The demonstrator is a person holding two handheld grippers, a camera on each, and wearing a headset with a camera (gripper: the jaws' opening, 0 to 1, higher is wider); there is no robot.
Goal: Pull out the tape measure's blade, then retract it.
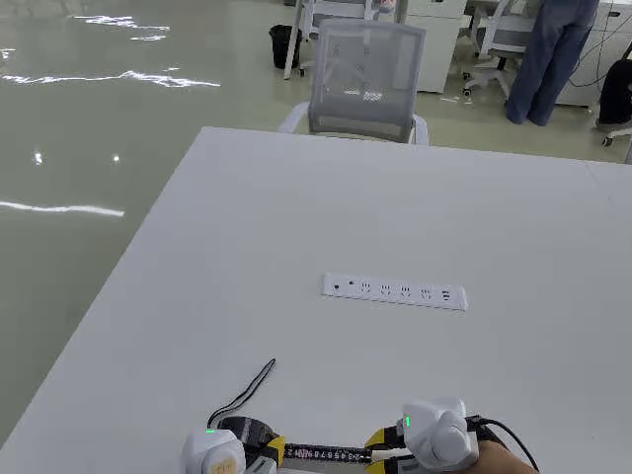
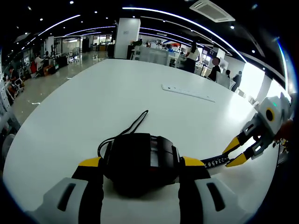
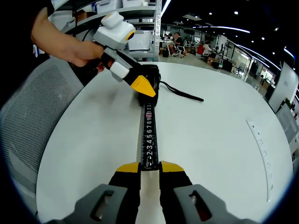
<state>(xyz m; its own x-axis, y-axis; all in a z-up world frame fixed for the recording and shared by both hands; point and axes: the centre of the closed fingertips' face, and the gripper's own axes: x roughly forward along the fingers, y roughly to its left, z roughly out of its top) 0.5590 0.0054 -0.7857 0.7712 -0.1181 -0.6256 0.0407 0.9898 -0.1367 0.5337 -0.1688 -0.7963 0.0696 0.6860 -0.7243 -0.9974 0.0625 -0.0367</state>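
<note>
White table (image 1: 395,217) in an open office, with a power strip (image 1: 394,292) lying well off toward its middle; the left gripper (image 2: 141,163) is clamped on the black case (image 2: 140,147), one jaw on each flank, the case resting on the table at the near edge; the right gripper (image 3: 150,167) is pinched on the free end of the blade (image 3: 149,133), markings up; between them the blade runs straight and low over the table, its long axis the very line from one gripper to the other, left to right in the head view; a short length is out; so any more draw should, I judge, go straight away from the case along that line, and the return straight back, the right gripper travelling and the left anchoring; a black strap (image 2: 135,123) trails off the case's far side, apart from the blade.
</note>
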